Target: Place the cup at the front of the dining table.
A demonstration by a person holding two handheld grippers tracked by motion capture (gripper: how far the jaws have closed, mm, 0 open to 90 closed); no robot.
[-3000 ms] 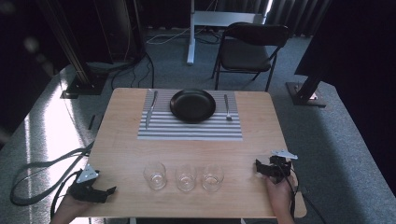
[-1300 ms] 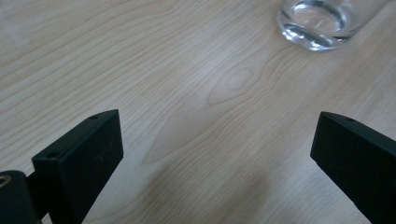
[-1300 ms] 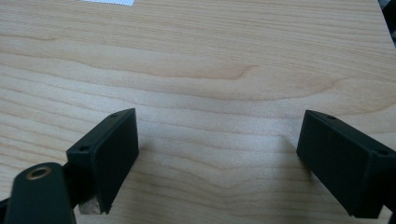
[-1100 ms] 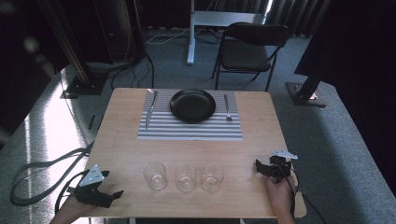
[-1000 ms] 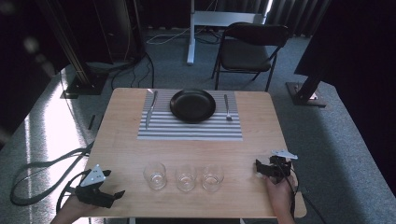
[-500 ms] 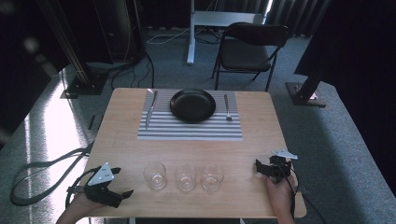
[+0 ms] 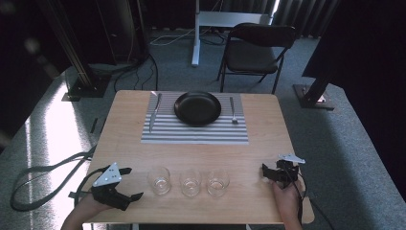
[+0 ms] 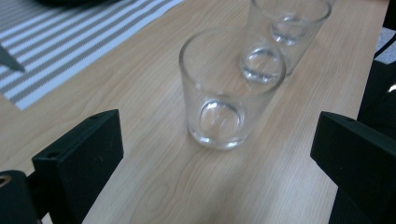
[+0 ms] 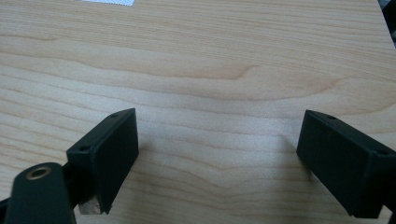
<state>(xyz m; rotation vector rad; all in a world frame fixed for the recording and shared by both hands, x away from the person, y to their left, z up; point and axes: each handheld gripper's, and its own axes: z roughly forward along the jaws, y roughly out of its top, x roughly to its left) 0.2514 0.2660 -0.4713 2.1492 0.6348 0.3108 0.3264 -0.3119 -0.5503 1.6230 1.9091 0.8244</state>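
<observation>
My left claw [image 7: 128, 183] had lifted and edged closer to the nearest glass [image 7: 159, 180] since the earlier frame, jaws spread wide, gripping nothing. That glass [image 8: 223, 88] stood upright on the table [image 7: 268, 129] just ahead. My right claw [image 7: 266, 173] hadn't moved, open and empty.

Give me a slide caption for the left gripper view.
Open left gripper lined up on the nearest glass of three on the wooden table.

Your right gripper [image 9: 217, 158] over bare worktop [image 9: 224, 70]
Your two black jaws stand wide apart with nothing between them, just light wood grain; a pale striped corner [image 9: 109, 2] peeks in at the top edge.
</observation>
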